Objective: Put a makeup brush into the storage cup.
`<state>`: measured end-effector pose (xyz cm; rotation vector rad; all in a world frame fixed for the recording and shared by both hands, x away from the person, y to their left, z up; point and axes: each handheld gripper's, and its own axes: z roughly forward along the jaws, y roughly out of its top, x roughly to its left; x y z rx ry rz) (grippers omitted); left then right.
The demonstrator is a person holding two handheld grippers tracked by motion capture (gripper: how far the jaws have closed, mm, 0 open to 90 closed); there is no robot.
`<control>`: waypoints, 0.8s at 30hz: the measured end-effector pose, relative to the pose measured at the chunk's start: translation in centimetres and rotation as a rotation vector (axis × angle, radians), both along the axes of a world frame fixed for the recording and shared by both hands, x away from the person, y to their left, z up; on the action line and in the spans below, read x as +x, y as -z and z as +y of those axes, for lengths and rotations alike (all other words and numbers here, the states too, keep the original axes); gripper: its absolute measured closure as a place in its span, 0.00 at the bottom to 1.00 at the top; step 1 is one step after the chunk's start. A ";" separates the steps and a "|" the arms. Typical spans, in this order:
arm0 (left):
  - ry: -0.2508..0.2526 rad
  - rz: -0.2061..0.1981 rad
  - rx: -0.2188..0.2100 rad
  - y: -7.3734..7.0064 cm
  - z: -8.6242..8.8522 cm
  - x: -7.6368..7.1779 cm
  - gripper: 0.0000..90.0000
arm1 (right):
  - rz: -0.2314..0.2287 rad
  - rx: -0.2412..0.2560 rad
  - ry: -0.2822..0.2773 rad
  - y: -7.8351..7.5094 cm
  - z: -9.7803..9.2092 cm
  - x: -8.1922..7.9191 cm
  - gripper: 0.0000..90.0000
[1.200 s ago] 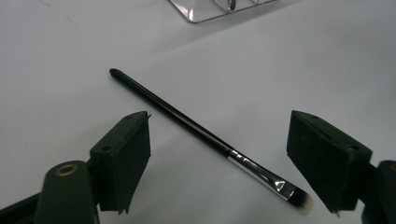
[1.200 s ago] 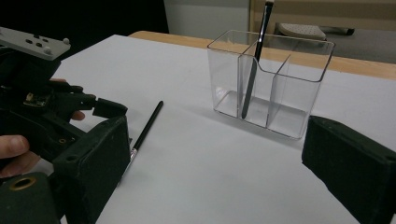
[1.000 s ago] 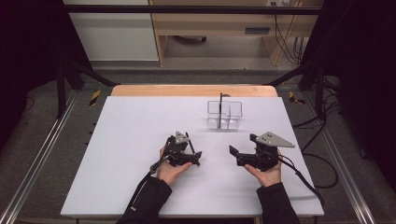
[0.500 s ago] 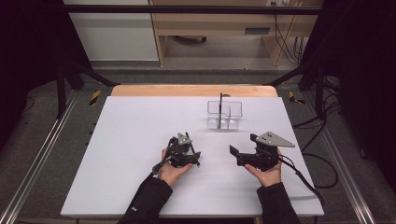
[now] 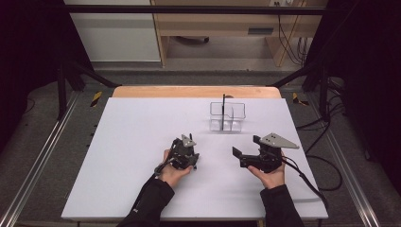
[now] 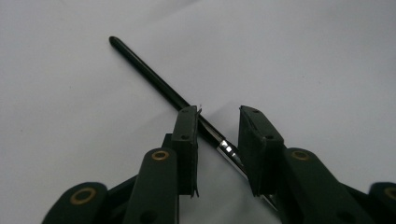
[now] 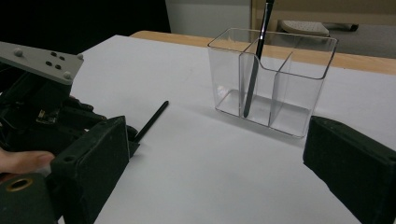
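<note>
On the white table [image 5: 123, 156], left to right:

Left gripper [image 5: 185, 152]: lowered over a thin black stick [image 6: 154, 77] that lies flat on the sheet; in the left gripper view [image 6: 217, 142] the jaws stand apart on either side of it, one pad touching or nearly touching the shaft, not yet pinching. Straddling it this way lines it up for a grasp.

Thin black stick: pokes out beyond the jaws, tip pointing away, silvery band between the pads.

Clear organizer [image 5: 227, 116]: at the far middle of the table, well apart from the hands; a second black stick [image 7: 256, 70] already leans upright in a rear compartment, probably where this one belongs.

Right gripper [image 5: 246, 153]: jaws spread wide, holding nothing, hovering beside the work and facing the organizer [image 7: 271, 88], likely waiting.
</note>
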<state>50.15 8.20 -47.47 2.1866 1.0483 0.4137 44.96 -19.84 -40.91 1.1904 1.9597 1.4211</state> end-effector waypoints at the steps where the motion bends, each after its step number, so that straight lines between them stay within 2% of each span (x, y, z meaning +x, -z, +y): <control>1: 0.005 -0.001 0.004 0.0 0.0 0.0 0.77 | 0.003 -0.001 0.001 0.0 0.0 0.0 0.08; 10: 0.022 0.038 -0.001 -0.3 0.6 0.3 0.91 | 0.004 -0.010 0.000 0.1 0.0 0.0 0.08; 17: 0.076 0.058 0.014 -0.5 1.1 0.2 0.91 | 0.012 -0.013 0.000 0.2 0.1 0.1 0.08; 21: 0.115 0.056 0.040 -0.6 1.3 -0.1 0.92 | 0.012 -0.010 0.002 0.2 0.0 0.1 0.08; 24: 0.125 0.061 0.050 -0.7 1.3 -0.2 0.91 | 0.011 -0.007 0.001 0.2 0.0 0.1 0.08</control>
